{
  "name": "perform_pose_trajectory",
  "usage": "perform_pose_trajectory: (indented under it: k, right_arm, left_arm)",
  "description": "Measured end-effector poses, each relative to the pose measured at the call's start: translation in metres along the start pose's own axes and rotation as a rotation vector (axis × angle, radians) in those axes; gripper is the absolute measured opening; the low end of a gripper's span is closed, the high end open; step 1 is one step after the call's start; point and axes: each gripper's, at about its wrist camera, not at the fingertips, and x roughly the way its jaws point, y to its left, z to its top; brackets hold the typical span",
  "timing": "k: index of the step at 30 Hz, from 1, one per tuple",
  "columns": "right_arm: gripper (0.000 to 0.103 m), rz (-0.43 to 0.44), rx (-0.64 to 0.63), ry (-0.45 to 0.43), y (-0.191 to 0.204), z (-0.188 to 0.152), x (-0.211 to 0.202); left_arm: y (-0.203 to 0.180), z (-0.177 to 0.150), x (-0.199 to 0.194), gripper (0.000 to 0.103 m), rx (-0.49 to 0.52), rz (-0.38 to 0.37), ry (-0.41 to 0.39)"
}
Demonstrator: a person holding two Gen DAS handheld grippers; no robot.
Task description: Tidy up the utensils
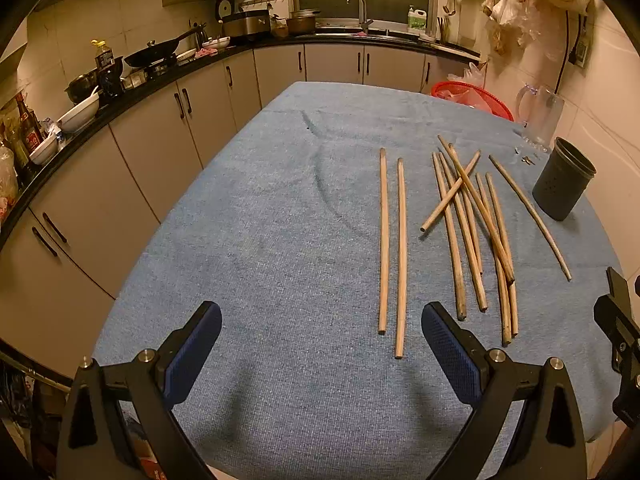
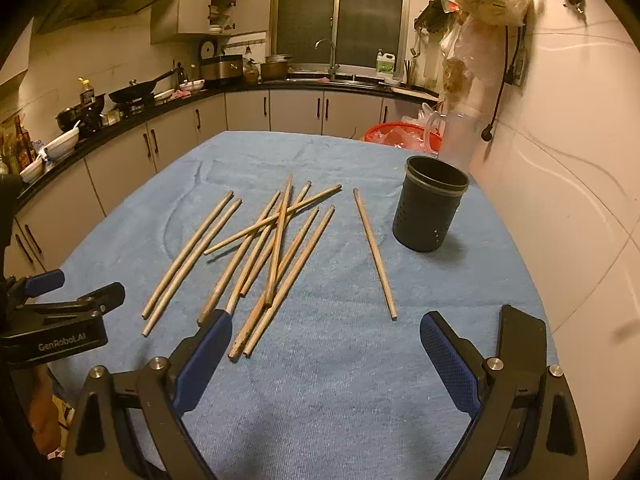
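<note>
Several wooden chopsticks lie on a blue cloth-covered table [image 1: 280, 220]. A parallel pair [image 1: 392, 248] lies left of a crossed pile [image 1: 468, 220], with a single chopstick [image 1: 528, 216] to the right. A dark perforated holder cup [image 1: 564, 180] stands upright and looks empty at the far right. In the right wrist view the pile [image 2: 272, 248], the single chopstick [image 2: 374, 252] and the cup [image 2: 432, 208] show ahead. My left gripper [image 1: 322, 332] is open and empty above the cloth near the pair's near ends. My right gripper [image 2: 326, 340] is open and empty near the pile's near ends.
A clear glass jug [image 1: 540, 112] and a red basket [image 1: 472, 98] stand behind the cup by the wall. Kitchen cabinets and a cluttered counter [image 1: 160, 72] run along the left and back. The left gripper also shows at the left in the right wrist view [image 2: 60, 312].
</note>
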Motion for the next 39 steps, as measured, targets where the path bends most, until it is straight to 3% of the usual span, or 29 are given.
perform_pose_trajectory:
  k: [35, 36, 39]
  right_arm:
    - [0.096, 0.042, 0.009, 0.011, -0.006, 0.001, -0.004]
    - [0.095, 0.045, 0.006, 0.016, -0.008, 0.003, -0.003]
    - [0.075, 0.096, 0.017, 0.048, -0.016, 0.012, 0.002]
  left_arm:
    - [-0.002, -0.004, -0.006, 0.100, 0.018, -0.023, 0.013]
    - [-0.003, -0.005, -0.004, 0.100, 0.024, -0.025, 0.025]
    - [-0.003, -0.003, 0.003, 0.100, 0.044, -0.009, 0.055]
